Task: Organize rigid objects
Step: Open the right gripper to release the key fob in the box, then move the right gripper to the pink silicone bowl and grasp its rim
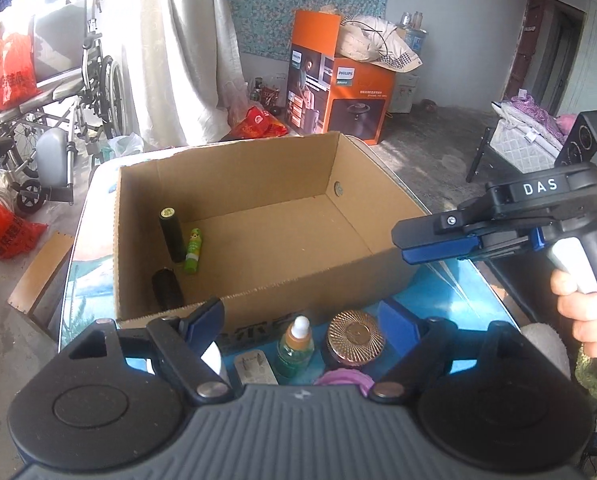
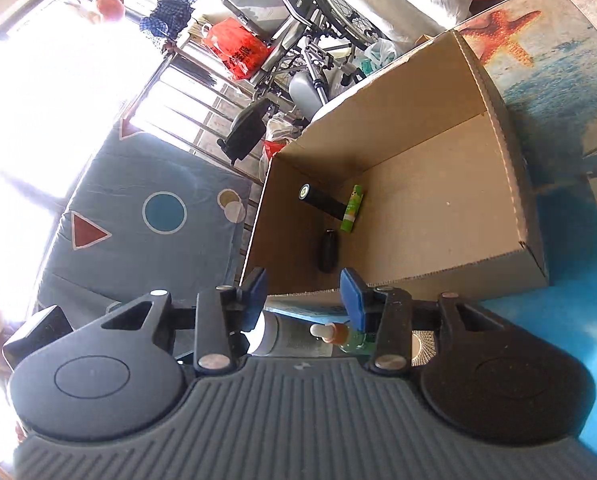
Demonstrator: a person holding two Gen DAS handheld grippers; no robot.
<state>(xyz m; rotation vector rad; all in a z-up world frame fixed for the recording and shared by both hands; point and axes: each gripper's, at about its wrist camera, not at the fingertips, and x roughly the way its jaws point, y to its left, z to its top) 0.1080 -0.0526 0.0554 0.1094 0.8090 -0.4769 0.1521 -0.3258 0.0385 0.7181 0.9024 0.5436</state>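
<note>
Cardboard box point(image 1: 258, 216) holds two black cylinders and a green tube point(image 1: 193, 251).

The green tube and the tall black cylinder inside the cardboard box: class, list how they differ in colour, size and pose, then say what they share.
Colour: the green tube is bright green with a printed label; the tall black cylinder is black with a gold-ringed end.
Size: the tube is shorter and thinner than the cylinder.
Pose: the tube lies flat on the floor of the cardboard box; the cylinder appears to stand or lean by the wall.
Shared: both are cylindrical, side by side in the box.
</note>
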